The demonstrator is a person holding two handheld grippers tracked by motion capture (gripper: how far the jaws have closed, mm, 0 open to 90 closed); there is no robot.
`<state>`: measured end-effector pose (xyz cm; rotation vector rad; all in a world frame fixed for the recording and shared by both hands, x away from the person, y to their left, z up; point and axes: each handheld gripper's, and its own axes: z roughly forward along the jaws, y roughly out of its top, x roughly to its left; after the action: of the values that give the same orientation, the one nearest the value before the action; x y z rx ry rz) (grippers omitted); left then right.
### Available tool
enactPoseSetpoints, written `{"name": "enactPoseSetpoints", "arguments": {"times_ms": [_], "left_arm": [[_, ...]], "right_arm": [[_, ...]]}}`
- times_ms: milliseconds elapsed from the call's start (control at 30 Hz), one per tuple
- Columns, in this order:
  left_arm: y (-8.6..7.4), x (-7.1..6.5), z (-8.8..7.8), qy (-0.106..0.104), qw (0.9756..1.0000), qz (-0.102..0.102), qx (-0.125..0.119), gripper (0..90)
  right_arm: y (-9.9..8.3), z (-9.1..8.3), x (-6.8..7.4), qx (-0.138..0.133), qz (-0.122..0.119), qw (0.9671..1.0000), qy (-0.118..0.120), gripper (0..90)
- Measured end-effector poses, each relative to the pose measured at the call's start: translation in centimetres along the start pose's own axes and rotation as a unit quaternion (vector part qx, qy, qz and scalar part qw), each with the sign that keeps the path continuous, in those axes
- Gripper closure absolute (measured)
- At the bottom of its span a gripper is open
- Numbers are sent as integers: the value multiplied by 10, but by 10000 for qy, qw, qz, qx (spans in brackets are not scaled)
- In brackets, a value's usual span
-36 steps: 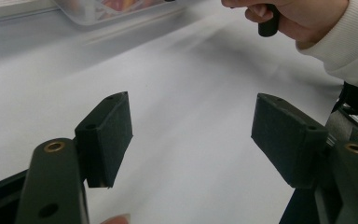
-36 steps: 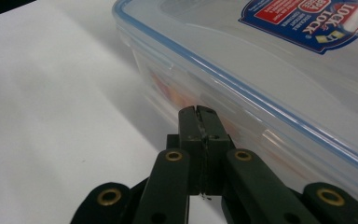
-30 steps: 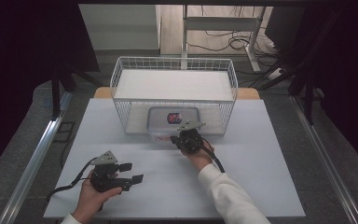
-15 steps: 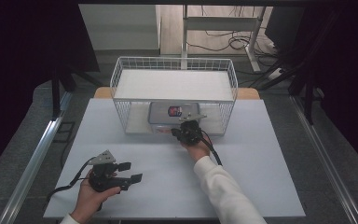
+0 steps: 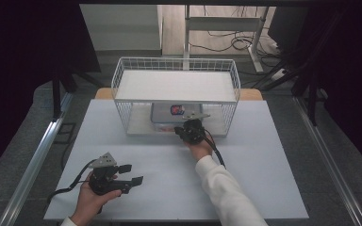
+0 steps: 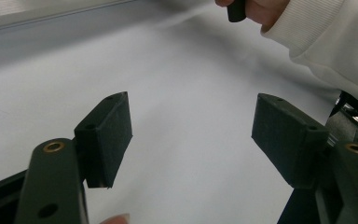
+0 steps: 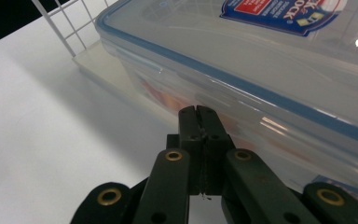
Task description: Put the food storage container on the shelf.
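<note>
A clear plastic container [image 5: 167, 113] with a blue-rimmed lid and a red and blue label sits on the lower level of a white wire rack [image 5: 122, 101]. In the right gripper view the container [image 7: 261, 60] looms large, with orange-red contents dimly visible through its side. My right gripper [image 7: 198, 112] is shut with nothing between its jaws, tips at the container's side wall. In the high view the right gripper [image 5: 183, 128] is at the rack's front edge. My left gripper [image 5: 133, 173] is held open low over the table's front left, jaws [image 6: 191, 121] wide apart and empty.
The rack has a white shelf board [image 5: 176, 85] on top and a wire side [image 7: 70, 28] beside the container. The white table [image 5: 264, 155] spreads around both hands. A white sleeve [image 6: 326, 42] crosses the left gripper view's upper right.
My right gripper has moved forward toward the rack, and the container has slid a little farther in under the shelf. The left gripper has hardly moved.
</note>
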<state>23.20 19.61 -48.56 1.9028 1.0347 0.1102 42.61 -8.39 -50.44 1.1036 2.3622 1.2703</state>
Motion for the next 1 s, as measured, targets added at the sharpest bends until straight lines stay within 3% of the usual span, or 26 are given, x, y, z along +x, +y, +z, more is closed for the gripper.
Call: {"name": "enactPoseSetpoints", "arguments": {"times_ms": [133, 233, 400, 567, 800, 933, 1000], "left_arm": [[-1, -1, -2, 7, 10000, 3, -31, 282], [-1, -1, -3, 10, 10000, 9, -39, 282], [-1, -1, -2, 52, 10000, 59, -14, 282], [-1, 0, -1, 64, 10000, 55, -2, 280], [3, 5, 1, 308, 9994, 144, 21, 279], [4, 6, 2, 339, 9993, 178, 31, 279], [4, 6, 2, 357, 9992, 193, 28, 278]], "right_arm": [[-1, 1, -3, -41, 120, 9999, -2, 889], [0, -9, 2, 4, 117, 9998, 186, 889], [-2, -51, 14, 30, -286, 9993, 250, 889], [-20, -103, 13, 49, -534, 9982, 279, 889], [-69, -171, 12, 88, -524, 9973, 510, 889], [-89, -192, 9, 163, -590, 9971, 447, 888], [-95, -198, 5, 162, -488, 9977, 440, 887]]}}
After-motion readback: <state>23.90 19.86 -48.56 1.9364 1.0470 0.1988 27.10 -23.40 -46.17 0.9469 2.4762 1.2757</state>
